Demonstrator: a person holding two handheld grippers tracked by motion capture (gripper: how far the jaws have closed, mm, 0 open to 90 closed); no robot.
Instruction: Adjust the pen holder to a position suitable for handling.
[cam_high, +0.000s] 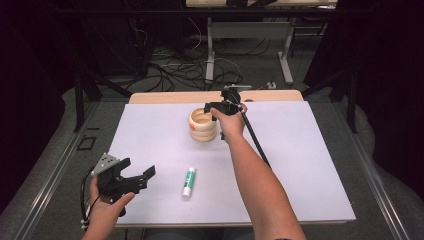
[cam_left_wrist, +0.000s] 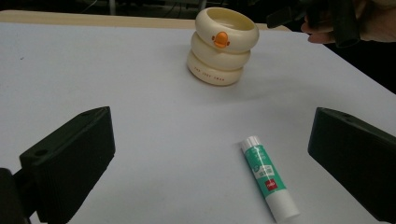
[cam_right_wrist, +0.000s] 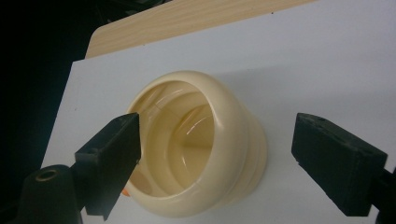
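The right gripper (cam_right_wrist: 217, 161) hangs over the cream ribbed ring-shaped plastic pot (cam_right_wrist: 205, 149), jaws apart, one inside its rim and one outside, neither pad pressing. The pot stands near the far edge of the white table mat (cam_high: 300, 165). The left gripper (cam_left_wrist: 210, 163), jaws wide and empty, rests near a green-and-white glue stick (cam_left_wrist: 268, 182).

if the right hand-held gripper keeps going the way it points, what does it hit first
Most likely the cream ringed cup: the right hand-held gripper has one jaw over the cup's mouth and the other outside its wall, so the rim comes first. Depth is hard to judge.
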